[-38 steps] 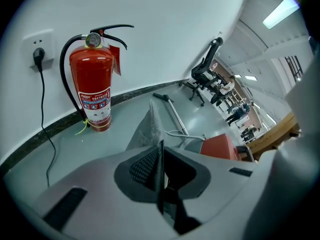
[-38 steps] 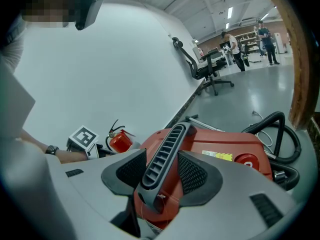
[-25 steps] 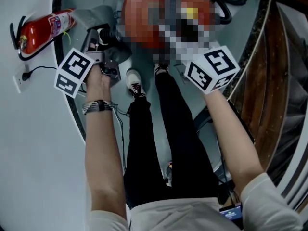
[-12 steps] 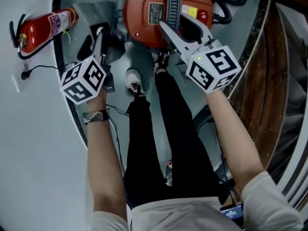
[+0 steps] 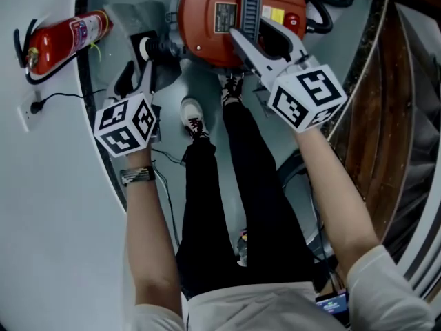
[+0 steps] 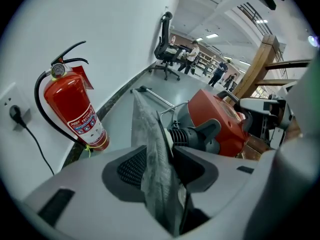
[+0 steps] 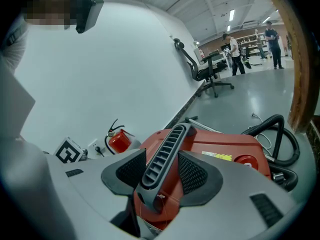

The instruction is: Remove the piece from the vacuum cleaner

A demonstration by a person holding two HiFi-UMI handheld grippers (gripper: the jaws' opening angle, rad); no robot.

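Note:
A red vacuum cleaner (image 5: 207, 26) stands on the floor in front of the person's feet. My right gripper (image 5: 242, 41) is shut on its black ribbed handle (image 7: 165, 154), a pad against each side. At the cleaner's left side a grey cloth bag (image 6: 150, 149) hangs from a black ribbed connector (image 6: 192, 134). My left gripper (image 6: 160, 166) points down at it. Its jaws have just been opening and now stand wide, with the cloth loose between the pads. In the head view the left gripper (image 5: 136, 71) sits just below the bag (image 5: 131, 19).
A red fire extinguisher (image 5: 62, 40) leans by the wall on the left, near a socket with a plug (image 5: 31, 109). A black hose (image 5: 324, 5) coils behind the cleaner. The person's shoes (image 5: 193, 119) stand close to it. Wooden framing (image 5: 386, 116) runs along the right.
The left gripper has rolled, its marker cube turning, and its jaws have opened off the grey bag. It has drawn back slightly. The right gripper has stayed on the handle.

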